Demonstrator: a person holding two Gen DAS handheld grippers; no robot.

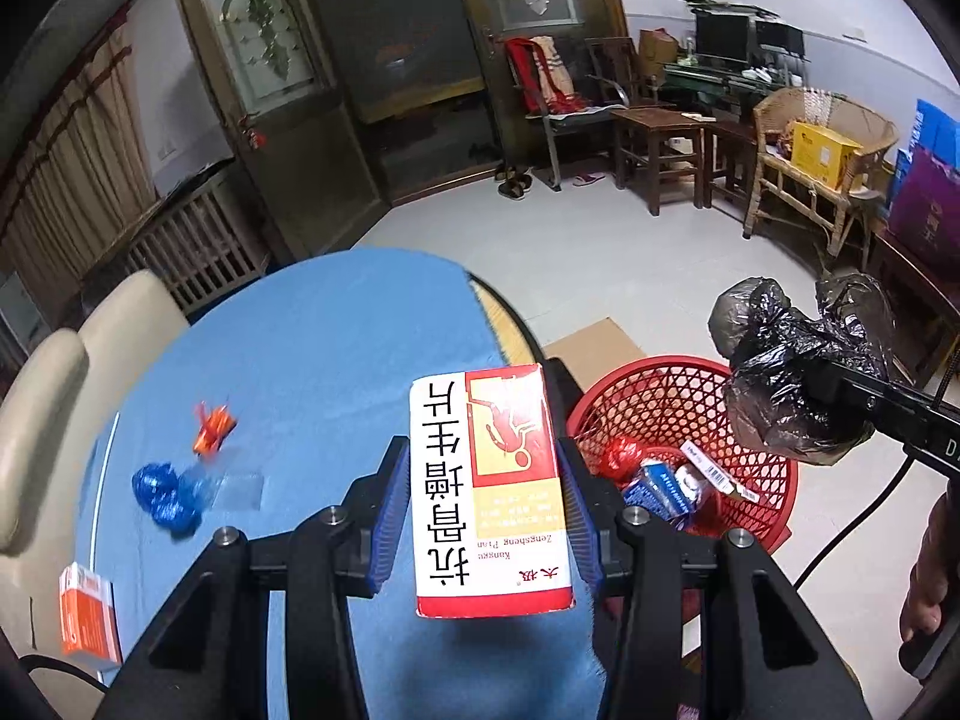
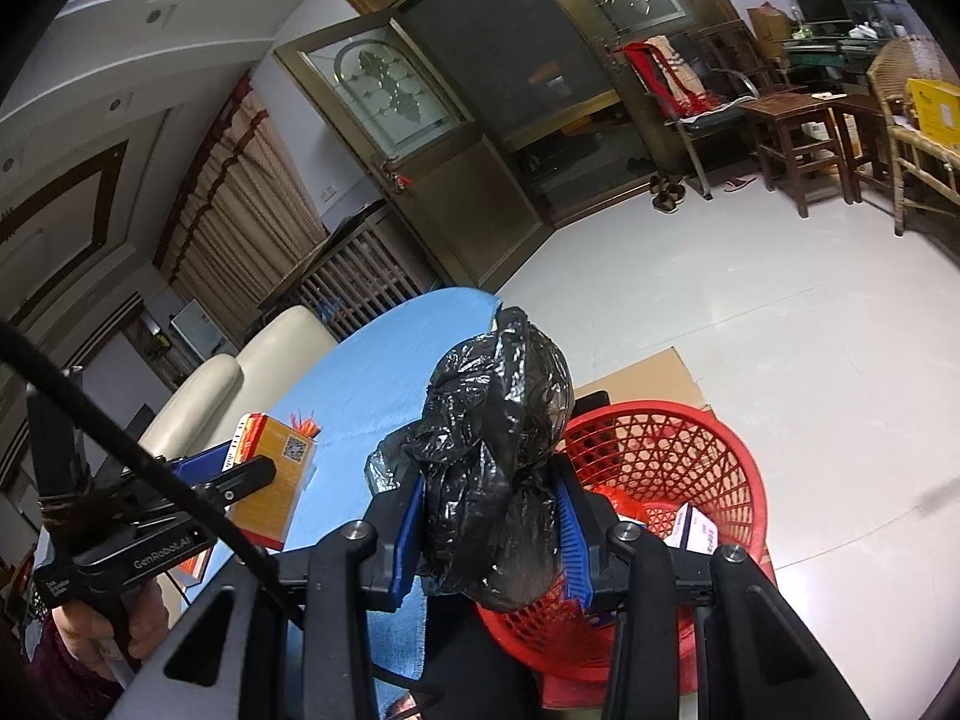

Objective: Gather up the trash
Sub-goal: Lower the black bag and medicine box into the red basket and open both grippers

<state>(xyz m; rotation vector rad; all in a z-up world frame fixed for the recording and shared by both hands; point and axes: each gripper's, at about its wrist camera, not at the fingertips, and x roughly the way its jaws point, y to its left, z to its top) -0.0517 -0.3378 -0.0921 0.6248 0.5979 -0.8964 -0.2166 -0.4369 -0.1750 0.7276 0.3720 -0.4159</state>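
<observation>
My left gripper (image 1: 480,498) is shut on a white and red medicine box (image 1: 489,492) and holds it above the edge of the blue-covered table (image 1: 312,348). My right gripper (image 2: 492,516) is shut on a crumpled black plastic bag (image 2: 492,468) and holds it over the near rim of the red mesh basket (image 2: 690,456). The basket (image 1: 678,408) stands on the floor beside the table and holds several boxes and wrappers. The bag (image 1: 786,372) and the right gripper also show in the left wrist view. The medicine box (image 2: 276,468) shows in the right wrist view.
On the table lie an orange wrapper (image 1: 213,426), blue crumpled wrappers (image 1: 165,495) and an orange box (image 1: 90,618). A cream chair (image 1: 54,396) stands at the table's left. Flat cardboard (image 1: 594,348) lies on the floor behind the basket. Chairs and stools line the far wall.
</observation>
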